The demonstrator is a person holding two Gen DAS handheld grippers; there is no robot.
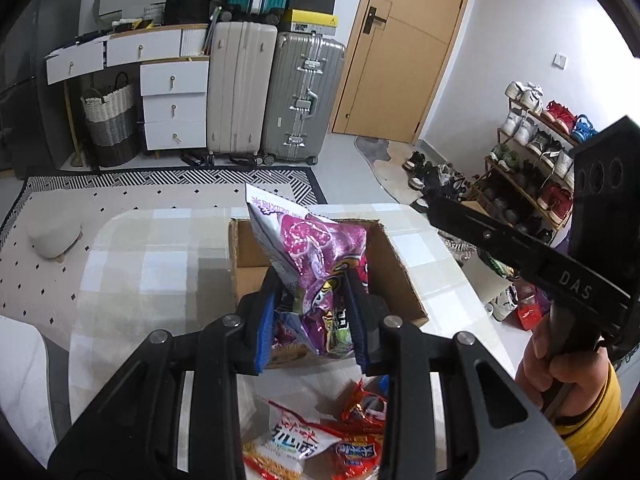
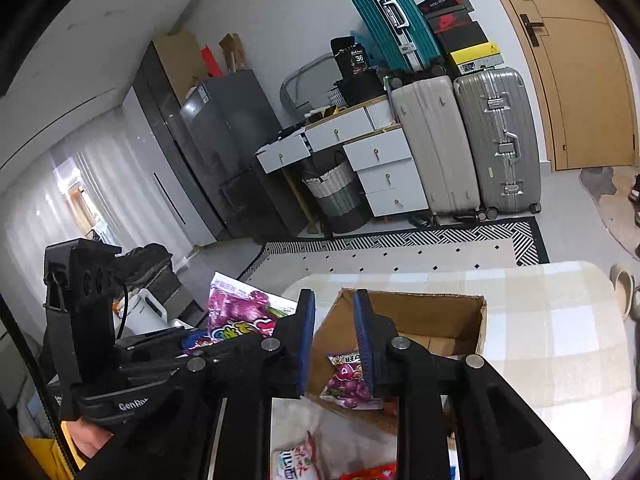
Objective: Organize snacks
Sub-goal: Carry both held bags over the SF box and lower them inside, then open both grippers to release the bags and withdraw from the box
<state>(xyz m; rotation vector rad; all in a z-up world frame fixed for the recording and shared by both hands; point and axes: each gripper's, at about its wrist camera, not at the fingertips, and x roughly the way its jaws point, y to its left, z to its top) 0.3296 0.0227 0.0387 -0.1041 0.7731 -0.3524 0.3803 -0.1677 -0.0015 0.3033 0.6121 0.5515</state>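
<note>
Snacks are the job, and one purple bag (image 1: pixel 316 264) hangs pinched between the blue pads of the left tongs (image 1: pixel 312 320), held at its lower end with its top corner standing up over the open box (image 1: pixel 400 276). From the right wrist view the same bag (image 2: pixel 244 316) shows off to the left, raised beside the box rather than down in it. The right tongs (image 2: pixel 334 344) stand partly open with nothing between them, poised over the near edge of the box (image 2: pixel 460 312), where a small purple packet (image 2: pixel 348 380) already lies on the floor of it. Nearer the cameras, more packets wait on the checked surface (image 1: pixel 160 264): a white one (image 1: pixel 288 440) and red ones (image 1: pixel 360 408) beside it. The held bag looks light, puffy and crinkly, its film probably slick, so a grip on the flat sealed edge or a gathered fold should hold better than one across the air-filled middle, which may slide or crush the contents. Released over the box, it should drop in without force. The loose packets look equally light; their crimped ends seem the surest place to pinch.
</note>
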